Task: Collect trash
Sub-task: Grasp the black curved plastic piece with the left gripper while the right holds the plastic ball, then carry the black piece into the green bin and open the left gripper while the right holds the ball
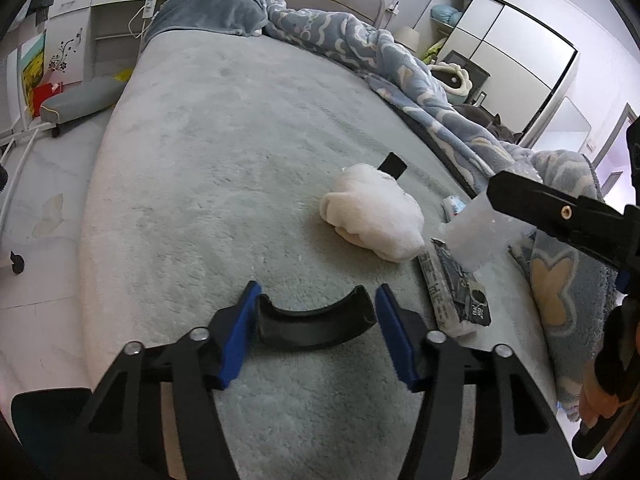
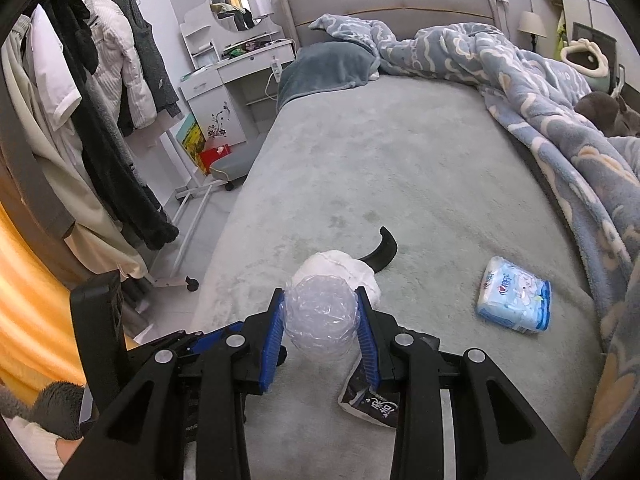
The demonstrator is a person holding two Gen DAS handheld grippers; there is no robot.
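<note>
In the left wrist view, the left gripper (image 1: 316, 320) is seen low over the grey bed cover (image 1: 224, 168), its blue pads set at either end of a curved black plastic piece (image 1: 316, 326); the pads appear to touch its two ends, so it is judged to be gripped, though firm pressure cannot be confirmed. Beyond it, one crumpled white wad (image 1: 372, 218) lies on the cover, a small black strip poking out behind it; whether that strip is part of the wad cannot be told. To the right, one dark printed wrapper (image 1: 456, 292) lies flat, and the right gripper (image 1: 496, 196) is seen from the side, raised, with a clear plastic piece (image 1: 476, 232) hanging from it. A sliver of pale blue packet is glimpsed behind that piece. In the right wrist view, the right gripper (image 2: 320, 322) is closed on one clear crumpled plastic bottle or cup (image 2: 320, 320), lifted clear of the cover. One white wad (image 2: 340, 270), one curved black piece (image 2: 382, 254), one dark wrapper (image 2: 370, 404) and one pale blue tissue packet (image 2: 514, 300) are counted on the bed. No bin or bag is shown in either view, so nothing can be judged as deposited. Two items are taken to be in hand; the wad and the wrapper are left, and the packet may not be trash.
</note>
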